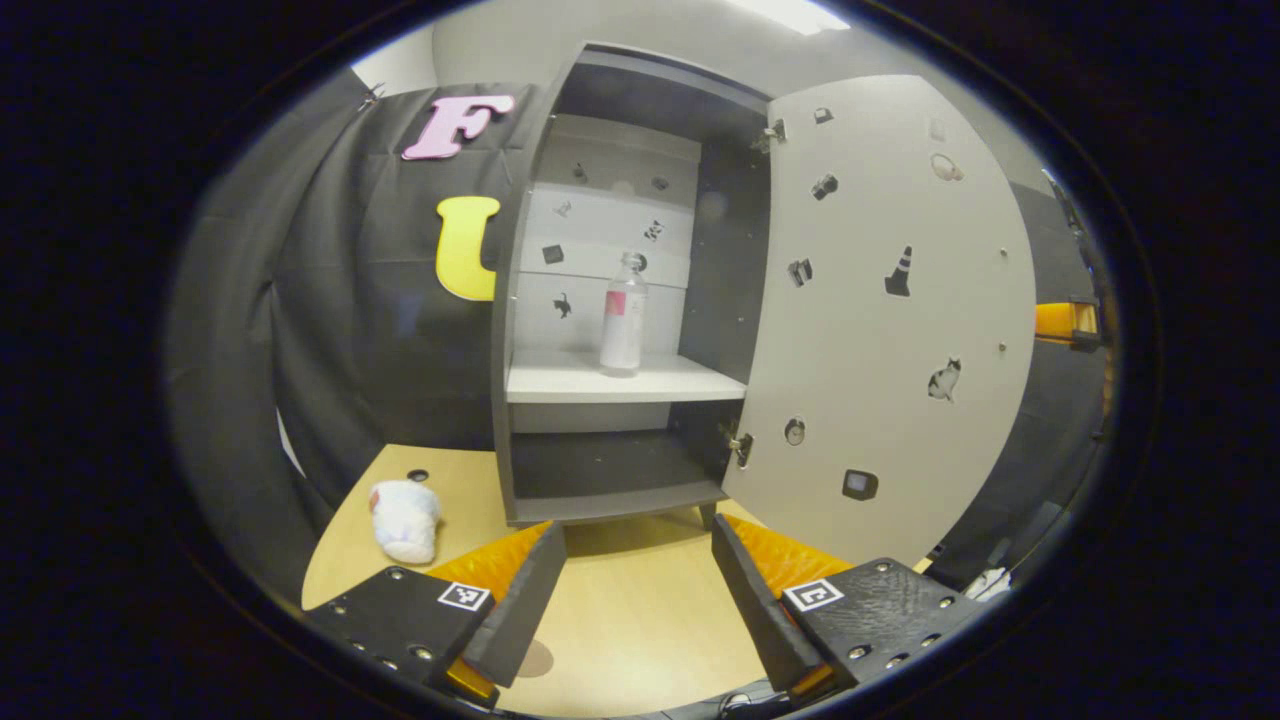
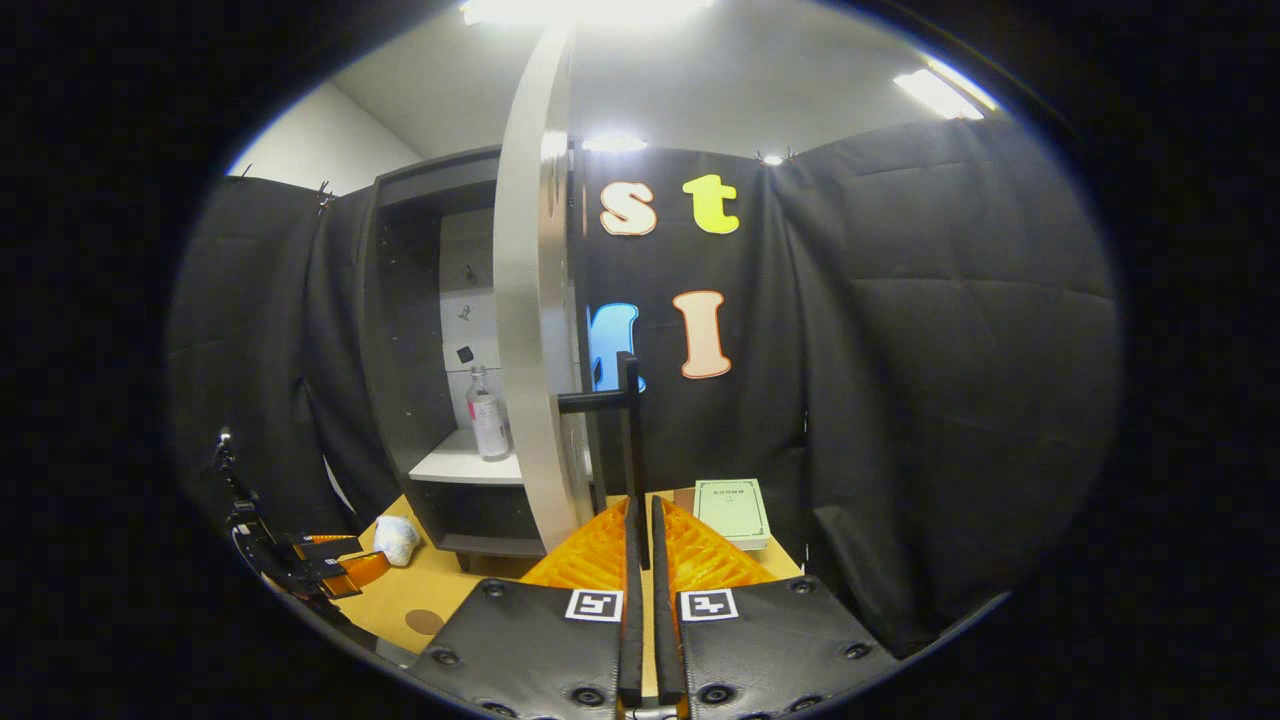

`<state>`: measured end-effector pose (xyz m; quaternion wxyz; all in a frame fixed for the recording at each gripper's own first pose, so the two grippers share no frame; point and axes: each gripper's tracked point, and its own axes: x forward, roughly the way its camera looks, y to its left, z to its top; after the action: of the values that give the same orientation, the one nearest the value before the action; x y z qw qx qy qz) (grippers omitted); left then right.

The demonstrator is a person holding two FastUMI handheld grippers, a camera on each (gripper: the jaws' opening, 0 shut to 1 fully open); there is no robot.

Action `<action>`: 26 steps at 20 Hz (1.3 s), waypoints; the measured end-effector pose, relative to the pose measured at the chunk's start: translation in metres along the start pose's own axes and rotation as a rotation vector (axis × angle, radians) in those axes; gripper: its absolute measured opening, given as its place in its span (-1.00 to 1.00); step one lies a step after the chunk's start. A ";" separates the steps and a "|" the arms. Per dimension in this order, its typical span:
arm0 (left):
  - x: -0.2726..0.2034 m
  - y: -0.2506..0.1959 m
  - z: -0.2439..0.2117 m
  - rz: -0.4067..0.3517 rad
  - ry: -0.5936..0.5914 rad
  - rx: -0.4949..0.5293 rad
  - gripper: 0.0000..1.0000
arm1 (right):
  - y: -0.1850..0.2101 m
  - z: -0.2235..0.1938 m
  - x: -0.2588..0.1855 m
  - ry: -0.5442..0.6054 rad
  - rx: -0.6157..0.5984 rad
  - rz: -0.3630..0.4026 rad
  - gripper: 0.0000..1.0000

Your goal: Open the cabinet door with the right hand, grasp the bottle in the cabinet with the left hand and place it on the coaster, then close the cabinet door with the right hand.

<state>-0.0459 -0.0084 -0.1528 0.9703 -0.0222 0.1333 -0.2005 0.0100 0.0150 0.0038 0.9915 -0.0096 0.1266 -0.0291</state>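
A clear bottle [image 1: 622, 315] with a pink label stands upright on the cabinet's white shelf [image 1: 560, 380]. The pale cabinet door [image 1: 880, 320] is swung wide open to the right. My left gripper [image 1: 638, 590] is open and empty, low over the table in front of the cabinet. A round brown coaster [image 1: 535, 658] lies on the table by its left finger. In the right gripper view, my right gripper [image 2: 641, 515] is shut on the black door handle [image 2: 630, 430]. The door [image 2: 535, 350] shows edge-on, with the bottle [image 2: 488, 412] behind it and the coaster [image 2: 424, 621] at lower left.
A crumpled white cloth [image 1: 405, 520] lies on the wooden table [image 1: 640, 620] left of the cabinet. A pale green book [image 2: 732, 512] rests at the table's back right. Black cloth walls close in on all sides. The left gripper [image 2: 300, 560] shows at the far left.
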 end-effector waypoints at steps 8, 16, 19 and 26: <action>0.005 0.003 0.008 -0.022 -0.020 0.043 0.82 | -0.067 0.013 -0.032 -0.030 0.061 -0.206 -0.86; 0.022 0.009 0.032 0.012 -0.093 0.038 0.77 | -0.107 0.022 0.012 -0.044 0.070 -0.236 -0.58; 0.033 0.009 0.041 0.028 -0.119 0.017 0.81 | -0.109 0.025 0.049 -0.041 0.068 -0.194 0.02; 0.060 0.025 0.064 0.066 -0.170 0.092 0.77 | -0.152 0.024 0.107 -0.077 0.140 -0.225 0.94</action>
<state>0.0339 -0.0095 -0.1083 0.9842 0.0100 0.0416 -0.1718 0.1111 -0.1433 0.0044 0.9843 0.0443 0.0843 -0.1486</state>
